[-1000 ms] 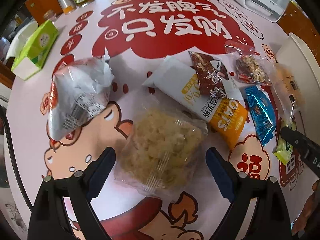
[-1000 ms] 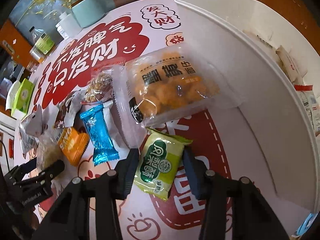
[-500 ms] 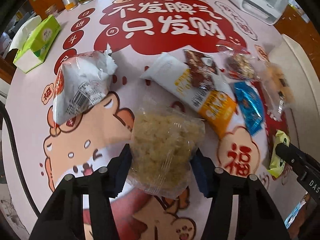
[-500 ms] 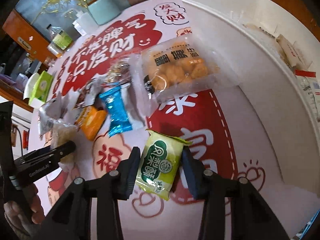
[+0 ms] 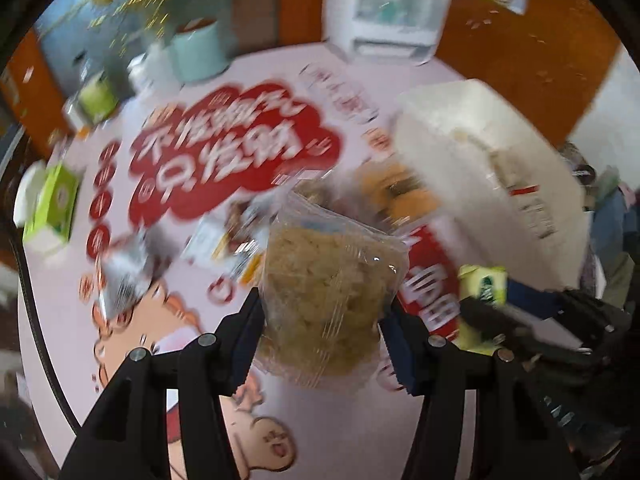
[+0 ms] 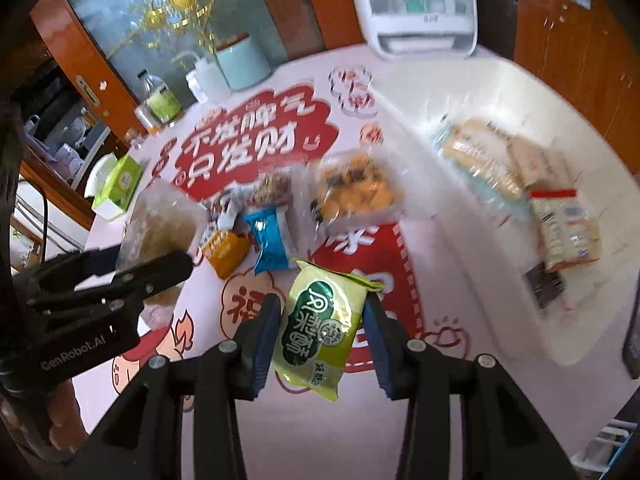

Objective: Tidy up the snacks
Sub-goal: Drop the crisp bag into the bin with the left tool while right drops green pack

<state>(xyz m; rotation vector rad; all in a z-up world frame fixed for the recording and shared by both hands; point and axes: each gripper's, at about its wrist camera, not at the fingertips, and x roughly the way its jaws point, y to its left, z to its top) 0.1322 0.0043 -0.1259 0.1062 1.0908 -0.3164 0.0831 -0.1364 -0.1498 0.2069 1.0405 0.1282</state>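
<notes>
My left gripper [image 5: 326,332] is shut on a clear bag of yellowish crumbly snack [image 5: 332,292] and holds it above the table. My right gripper [image 6: 322,328] is shut on a green snack packet [image 6: 320,320], also lifted; that packet shows in the left wrist view [image 5: 482,284] too. The left gripper with its bag shows in the right wrist view [image 6: 152,240]. Loose snacks lie on the table: a blue packet [image 6: 270,240], an orange packet [image 6: 226,252], a clear bag of orange puffs [image 6: 356,192]. A white bin [image 6: 460,216] at the right holds several packets [image 6: 564,228].
A green tissue box [image 6: 120,186] sits at the table's left edge. A teal canister [image 6: 240,62], bottles [image 6: 158,98] and a white appliance [image 6: 420,8] stand along the far edge. The tablecloth has red printed patterns.
My left gripper closed on the crumbly snack bag and lifted it. Both grippers rose and swung toward the white bin with their packets.
</notes>
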